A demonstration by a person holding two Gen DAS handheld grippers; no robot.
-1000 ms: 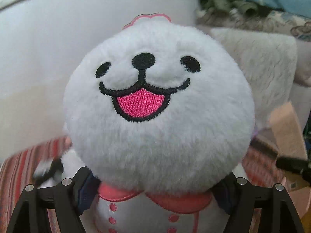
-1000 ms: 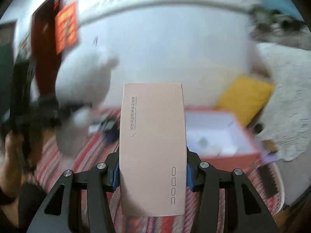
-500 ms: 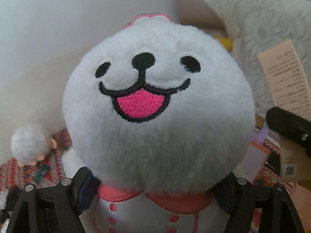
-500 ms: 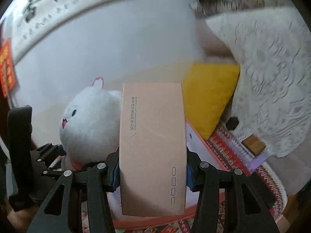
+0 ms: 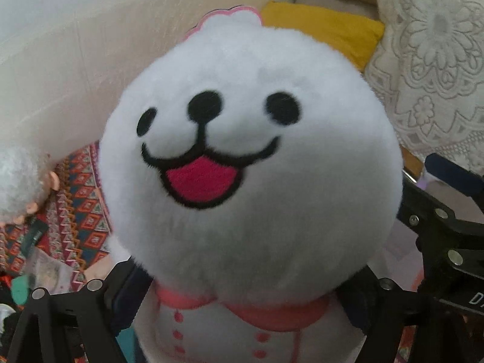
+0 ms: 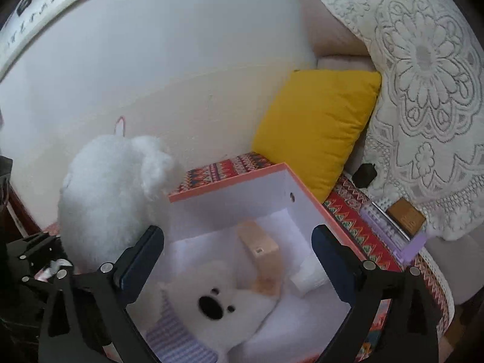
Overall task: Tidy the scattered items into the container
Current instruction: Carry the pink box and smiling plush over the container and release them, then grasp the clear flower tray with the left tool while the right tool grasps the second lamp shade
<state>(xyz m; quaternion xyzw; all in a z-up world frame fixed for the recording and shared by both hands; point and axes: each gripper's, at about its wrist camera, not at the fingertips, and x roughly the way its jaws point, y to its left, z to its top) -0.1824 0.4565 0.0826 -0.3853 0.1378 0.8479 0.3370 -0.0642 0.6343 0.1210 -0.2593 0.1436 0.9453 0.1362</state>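
The left gripper (image 5: 242, 299) has its fingers (image 5: 127, 296) clenched on the white plush toy (image 5: 248, 163), pinching it at the neck just above the pink collar, one dark pad on each side. The toy's round head fills the left wrist view, face toward the camera, held upright above the patterned cloth (image 5: 81, 211). At the left edge of that view a small grey-haired doll (image 5: 18, 181) lies on the cloth.

The right gripper (image 6: 239, 260) has its fingers (image 6: 142, 257) spread wide and released, with nothing between them. It hovers over the open box (image 6: 227, 184), a container with an orange rim and white inside walls that rests on the patterned cloth. Inside the box, straight below the spread fingers, a pink carton (image 6: 263, 257) lies tilted toward the far wall; a white bear plush (image 6: 217, 305) with a striped piece lies at the near side, touching the carton, and a small white object sits near the right wall.

From the right wrist view the held plush toy hangs just left of the box, beside its left wall, its back to the camera. A yellow cushion (image 6: 314, 127) leans just beyond the box's far right corner, with a lace cover (image 6: 423, 90) to its right.
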